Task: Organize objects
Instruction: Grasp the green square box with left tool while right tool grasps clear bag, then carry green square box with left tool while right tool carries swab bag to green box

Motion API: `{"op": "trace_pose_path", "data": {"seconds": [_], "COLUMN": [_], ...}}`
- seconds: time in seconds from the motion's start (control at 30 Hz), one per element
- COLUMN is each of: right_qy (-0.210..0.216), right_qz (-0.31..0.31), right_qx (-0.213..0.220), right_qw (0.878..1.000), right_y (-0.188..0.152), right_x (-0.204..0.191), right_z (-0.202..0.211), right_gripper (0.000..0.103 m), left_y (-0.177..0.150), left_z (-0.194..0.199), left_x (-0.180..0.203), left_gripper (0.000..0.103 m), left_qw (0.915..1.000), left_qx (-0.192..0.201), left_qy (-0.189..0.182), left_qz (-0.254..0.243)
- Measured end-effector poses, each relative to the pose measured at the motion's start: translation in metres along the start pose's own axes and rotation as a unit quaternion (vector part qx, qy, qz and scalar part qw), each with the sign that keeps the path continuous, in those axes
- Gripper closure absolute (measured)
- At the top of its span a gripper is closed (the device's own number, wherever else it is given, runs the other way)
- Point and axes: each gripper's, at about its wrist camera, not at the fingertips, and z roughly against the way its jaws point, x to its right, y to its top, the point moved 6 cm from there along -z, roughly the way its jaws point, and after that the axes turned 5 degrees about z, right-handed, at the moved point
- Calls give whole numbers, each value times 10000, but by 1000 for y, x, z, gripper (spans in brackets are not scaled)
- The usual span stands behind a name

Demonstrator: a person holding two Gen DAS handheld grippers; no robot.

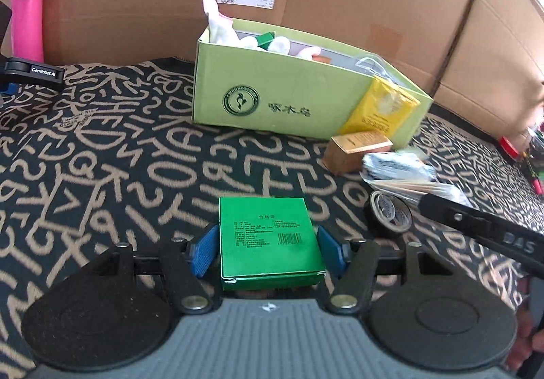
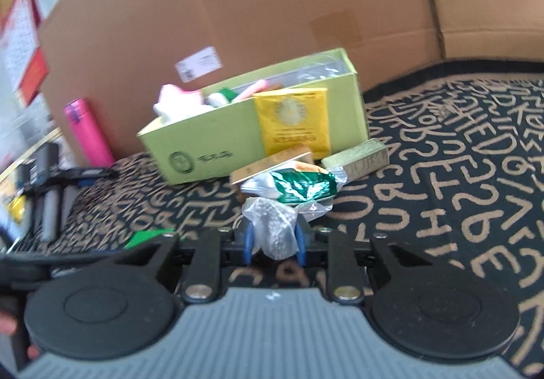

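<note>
Left gripper jaws clamped on green box; right gripper jaws pinching crinkly plastic bag. Risk: slack film slipping free during lift

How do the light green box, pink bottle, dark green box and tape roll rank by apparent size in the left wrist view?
1. light green box
2. dark green box, though it sits nearest the camera
3. pink bottle
4. tape roll
</note>
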Motion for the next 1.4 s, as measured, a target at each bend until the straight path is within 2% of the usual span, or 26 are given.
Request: {"op": "trace_pose_path", "data": {"seconds": [0.17, 0.27, 0.3, 0.33, 0.37, 0.43, 0.53, 0.57, 0.6, 0.8, 0.9, 1.0, 1.03, 1.1, 1.17, 1.33, 1.4], "right_qy": [223, 315, 328, 314, 333, 162, -20, -27, -50, -263, -469, -647, -682, -672, -650, -492, -345], "right_qz": [662, 922, 979, 1004, 1014, 1056, 1234, 1181, 1063, 212, 274, 479, 523, 544, 624, 652, 527], "right_qx": [-286, -737, -901, -1025, -940, -808, -669, -652, -648, -649, -654, -619, -603, -599, -607, -633, -661], "right_qw": [9971, 9925, 9906, 9892, 9898, 9910, 9901, 9909, 9922, 9973, 9964, 9948, 9945, 9945, 9941, 9946, 9958], "right_y": [-21, -44, -51, -57, -59, -57, -52, -51, -50, -45, -47, -48, -48, -49, -50, -49, -46], "right_x": [-10, -14, -15, -15, -17, -19, -24, -25, -21, -11, -13, -15, -16, -16, -17, -15, -12], "right_z": [39, 53, 55, 56, 58, 58, 56, 56, 56, 42, 36, 35, 34, 34, 34, 37, 41], "right_gripper": [80, 79, 77, 70, 54, 33, 33, 33, 33, 33, 38, 47, 57, 63, 72, 79, 80], "left_y": [-17, -29, -32, -34, -34, -33, -30, -30, -29, -37, -40, -40, -39, -39, -38, -36, -32], "left_z": [20, 32, 35, 37, 38, 40, 46, 48, 48, 38, 36, 36, 35, 35, 34, 34, 36], "left_x": [2, 3, 4, 4, 5, 4, 5, 6, 7, 17, 15, 11, 10, 9, 10, 8, 8], "left_gripper": [37, 36, 32, 29, 25, 24, 25, 29, 34, 33, 34, 34, 34, 38, 38, 39, 39], "left_qw": [9998, 9995, 9995, 9994, 9993, 9990, 9988, 9987, 9985, 9973, 9969, 9973, 9975, 9978, 9976, 9982, 9985], "left_qx": [-102, -148, -134, -104, -51, 70, 139, 162, 150, -1, -57, -47, -49, -62, -55, -50, -81], "left_qy": [-115, -152, -129, -67, 26, 197, 179, 141, 117, 160, 199, 217, 201, 132, 134, 60, -97], "left_qz": [-142, -226, -267, -325, -357, -404, -428, -469, -514, -722, -753, -701, -680, -648, -682, -599, -527]}}
